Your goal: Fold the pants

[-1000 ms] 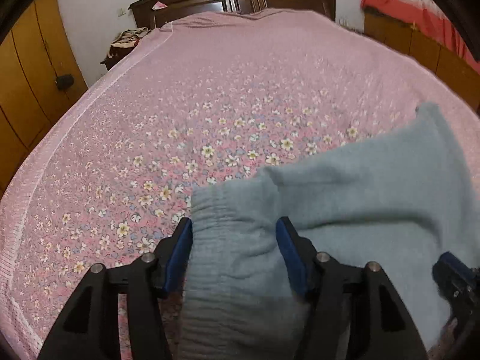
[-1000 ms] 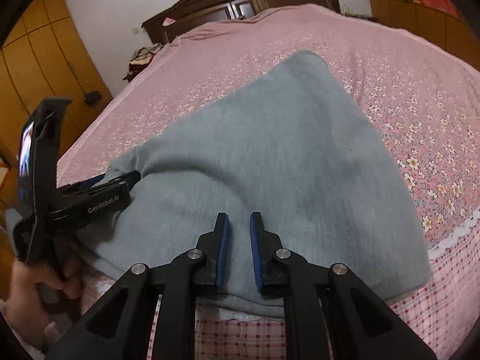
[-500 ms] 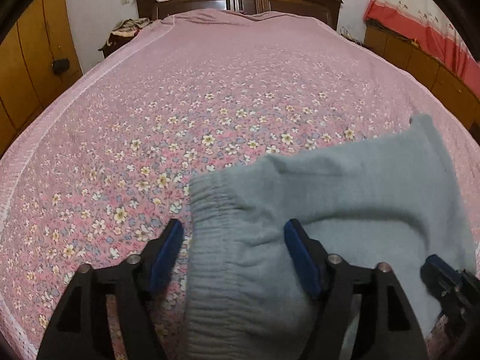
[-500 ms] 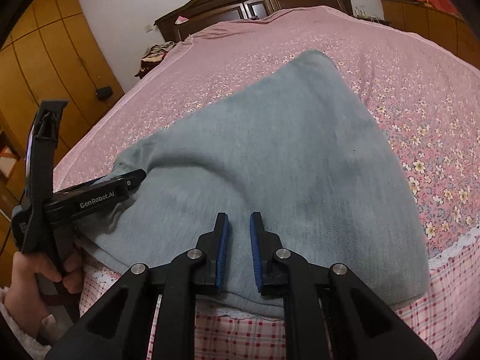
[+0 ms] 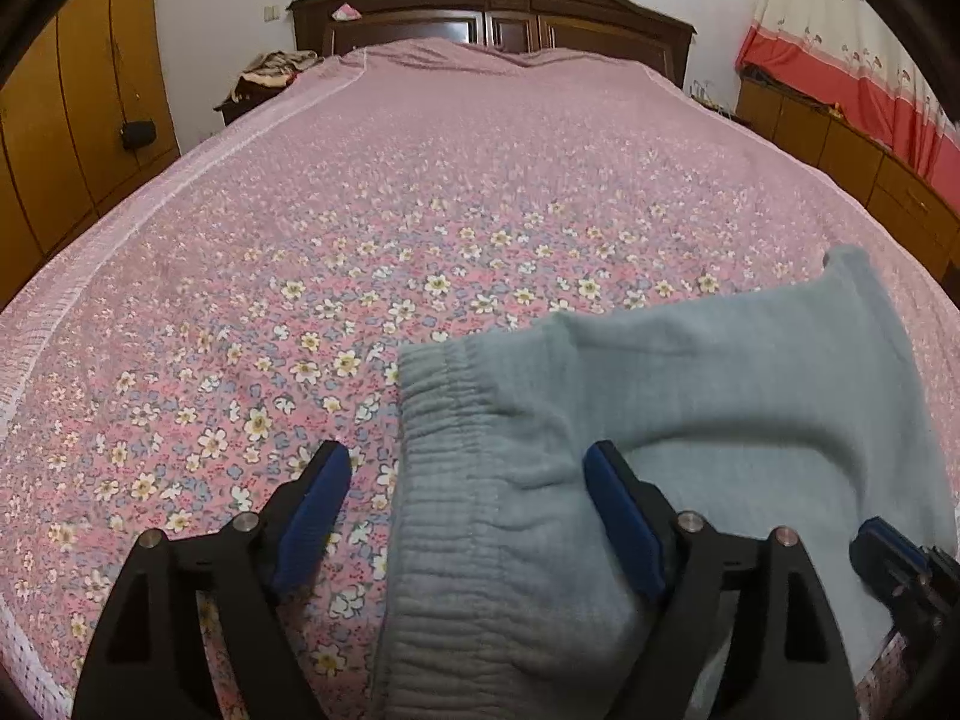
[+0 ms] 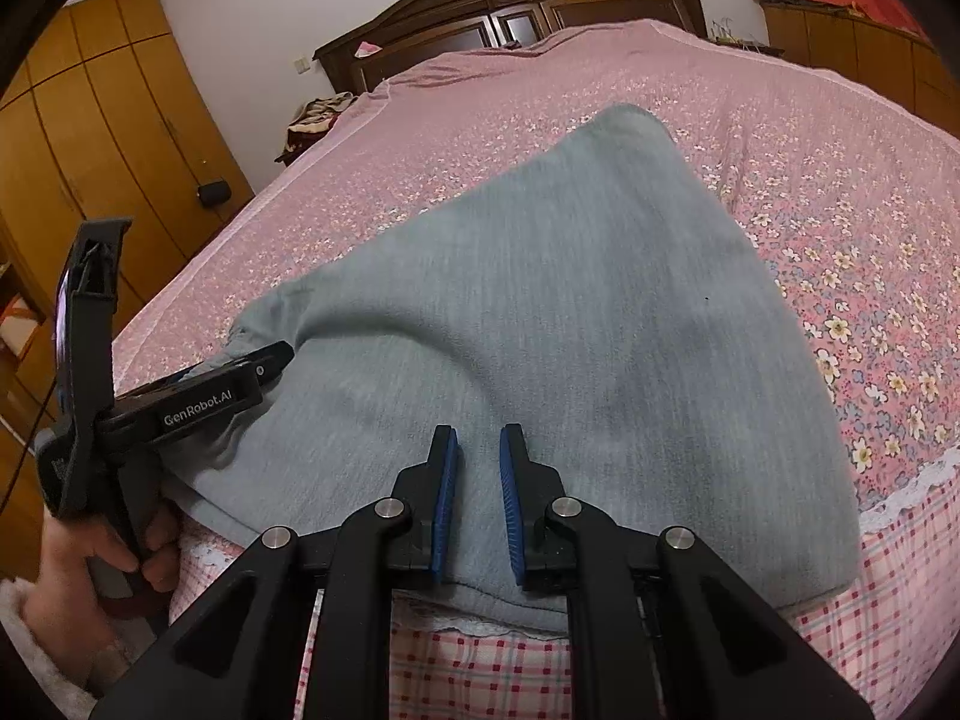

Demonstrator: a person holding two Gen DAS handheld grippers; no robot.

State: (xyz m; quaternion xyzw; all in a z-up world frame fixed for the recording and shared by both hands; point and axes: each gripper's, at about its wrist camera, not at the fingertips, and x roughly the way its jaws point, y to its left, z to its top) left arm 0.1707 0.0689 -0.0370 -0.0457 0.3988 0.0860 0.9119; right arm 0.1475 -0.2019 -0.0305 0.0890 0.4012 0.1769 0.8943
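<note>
On bed (image 5: 420, 180): one pants (image 6: 570, 312)

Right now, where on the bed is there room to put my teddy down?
Lots of bare bedspread lies between the pants and the headboard, and to their left. It is crowded at the near edge, where the pants, the left gripper and the right gripper are.

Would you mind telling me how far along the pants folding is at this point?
Done: the grey pants lie doubled over on the bed, waistband near the edge. In hand: the left gripper has just been opening, waistband loose between its jaws; the right gripper pinches the near hem. Left: probably another fold.
</note>
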